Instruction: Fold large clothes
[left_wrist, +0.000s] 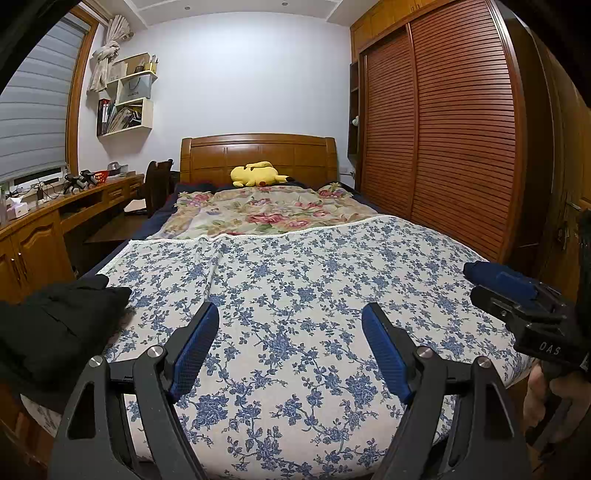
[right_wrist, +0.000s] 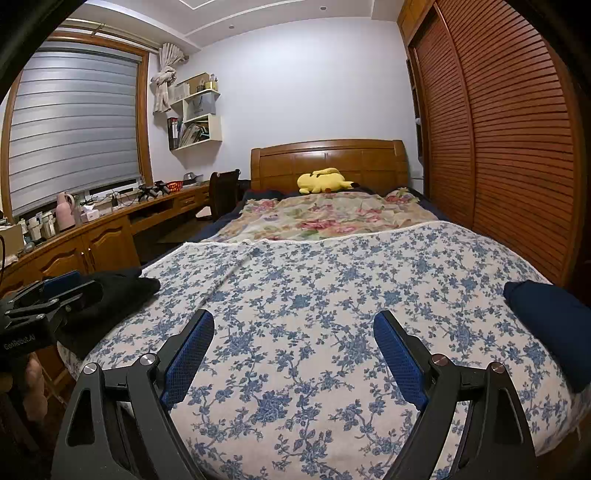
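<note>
A black garment (left_wrist: 55, 328) lies bunched on the bed's near left corner, just left of my left gripper (left_wrist: 290, 308). That gripper stands open over the blue-flowered sheet (left_wrist: 295, 266) with nothing between its fingers. In the right wrist view my right gripper (right_wrist: 294, 314) is open too, over the same sheet (right_wrist: 332, 280) and holding nothing. A dark blue garment (right_wrist: 546, 328) rests at the bed's right edge beside it. The black garment (right_wrist: 110, 295) shows at the left, with the left gripper (right_wrist: 62, 290) in front of it. The right gripper (left_wrist: 495, 284) appears at the right edge of the left wrist view.
Beyond the sheet lie a pink-flowered blanket (left_wrist: 266, 214) and a yellow plush toy (left_wrist: 255, 173) by the wooden headboard (left_wrist: 258, 151). A slatted wardrobe (left_wrist: 443, 129) runs along the right side. A wooden desk (right_wrist: 92, 236) with small items lines the left wall under the window.
</note>
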